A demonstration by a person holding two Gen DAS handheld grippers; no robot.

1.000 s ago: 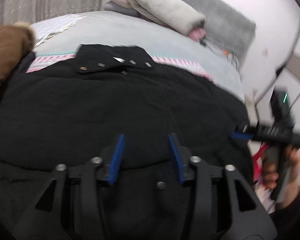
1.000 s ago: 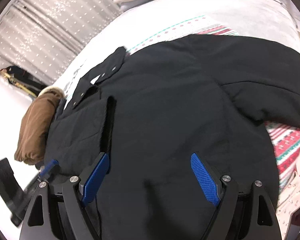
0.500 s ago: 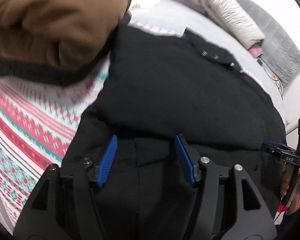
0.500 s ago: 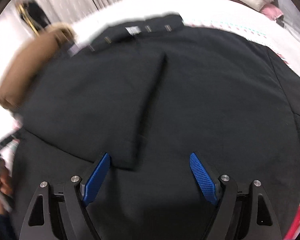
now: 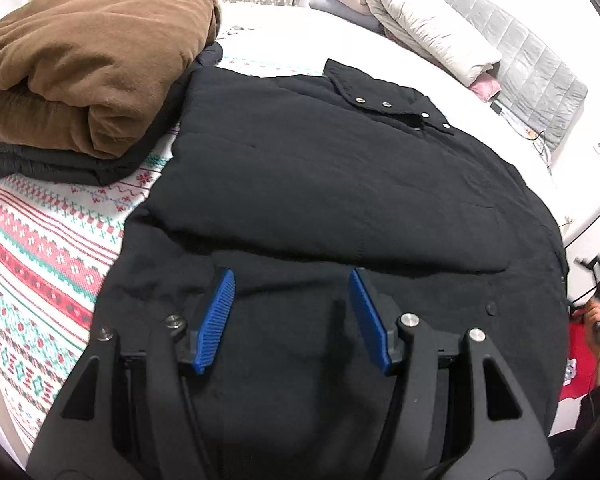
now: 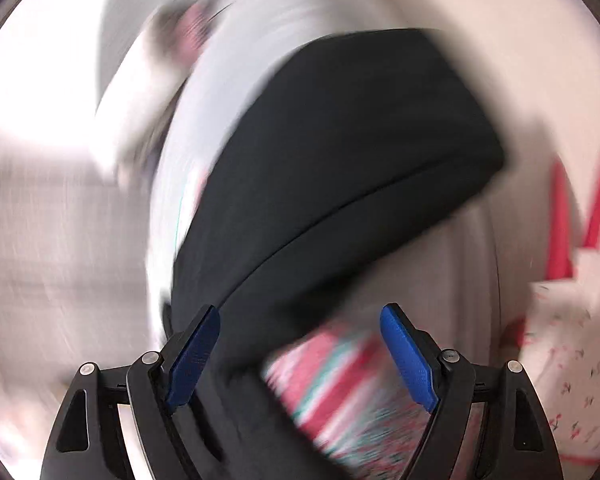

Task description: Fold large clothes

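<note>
A large black padded coat (image 5: pixel 340 184) lies spread on the bed, its collar with metal snaps (image 5: pixel 384 102) at the far side and one part folded over the body. My left gripper (image 5: pixel 292 280) hovers open and empty over the coat's near hem. The right wrist view is badly blurred: my right gripper (image 6: pixel 300 316) is open and empty above the coat's edge (image 6: pixel 332 168), which hangs at the bed's side.
A folded brown garment (image 5: pixel 88 52) sits on a dark one at the left. The patterned red, green and white blanket (image 5: pixel 40 264) covers the bed. Folded pale bedding (image 5: pixel 424 28) and a grey quilt lie at the head. The person's hand (image 5: pixel 598 316) shows far right.
The left gripper has swung to the coat's near left side and steadied. The right gripper has swung fast away from the coat's middle toward the bed's edge. Both stayed open.
</note>
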